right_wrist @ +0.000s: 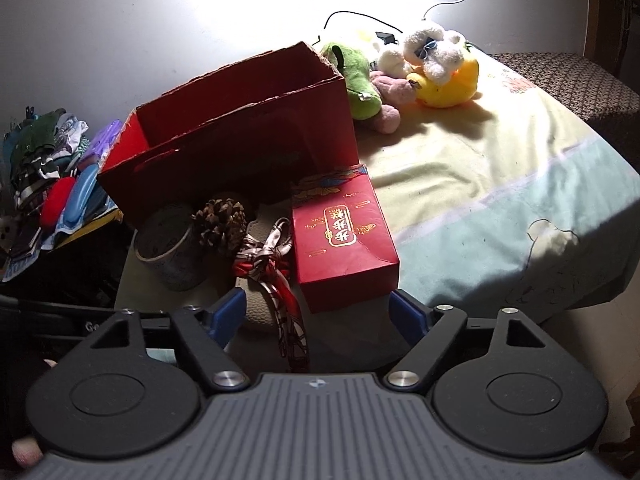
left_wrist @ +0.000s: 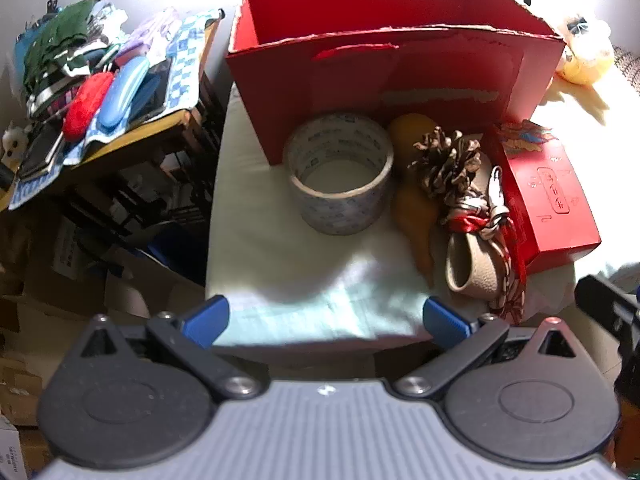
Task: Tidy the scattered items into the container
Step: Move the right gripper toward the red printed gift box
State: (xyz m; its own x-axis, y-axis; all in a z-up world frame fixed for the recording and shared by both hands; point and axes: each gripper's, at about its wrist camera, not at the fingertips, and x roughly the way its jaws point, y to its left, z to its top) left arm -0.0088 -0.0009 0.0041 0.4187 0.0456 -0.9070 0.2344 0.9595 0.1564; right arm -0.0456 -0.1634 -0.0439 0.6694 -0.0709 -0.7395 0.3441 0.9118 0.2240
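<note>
Scattered items (tape roll point(left_wrist: 339, 178), pine cone point(left_wrist: 446, 162)) lie on the pale bedsheet point(left_wrist: 296, 276) before the red box point(left_wrist: 384, 60); both grippers' fingers are spread, empty.

The open red container point(right_wrist: 240, 120) stands on the bed point(right_wrist: 500, 184). Before it lie tape point(right_wrist: 168, 248), pinecone point(right_wrist: 220, 222), scarf point(right_wrist: 272, 268) and red box point(right_wrist: 344, 240); plush toys point(right_wrist: 432, 68) sit behind.

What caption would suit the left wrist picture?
Open left gripper hovers before a tape roll, pine cone and small red box beside the open red container.
</note>
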